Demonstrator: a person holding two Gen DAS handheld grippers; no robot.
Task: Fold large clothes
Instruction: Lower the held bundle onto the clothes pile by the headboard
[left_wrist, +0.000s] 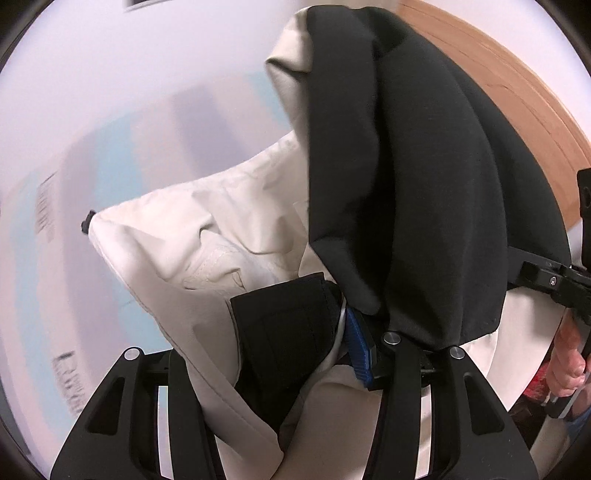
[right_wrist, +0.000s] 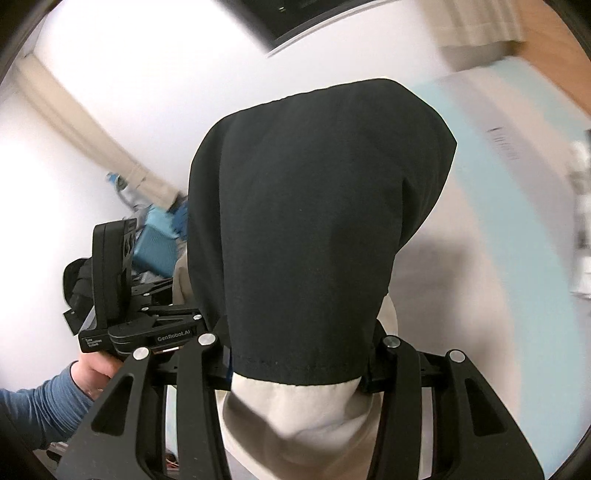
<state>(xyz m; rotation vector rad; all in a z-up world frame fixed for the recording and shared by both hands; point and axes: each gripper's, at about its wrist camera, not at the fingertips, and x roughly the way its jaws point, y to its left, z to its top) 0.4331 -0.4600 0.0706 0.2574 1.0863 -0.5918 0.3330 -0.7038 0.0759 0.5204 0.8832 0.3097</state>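
Both the left gripper (left_wrist: 280, 354) and the right gripper (right_wrist: 295, 369) are clamped on bunched cloth of a black-and-cream jacket (left_wrist: 406, 166), which hangs lifted between them above the pale striped surface (left_wrist: 110, 166), apparently to shake it straight for folding.

White walls (right_wrist: 129, 74), a wooden floor (left_wrist: 517, 92), a beige curtain (right_wrist: 476, 26), all motion-blurred

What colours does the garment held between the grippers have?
The garment is black outside with a cream lining, shown best in the left wrist view.
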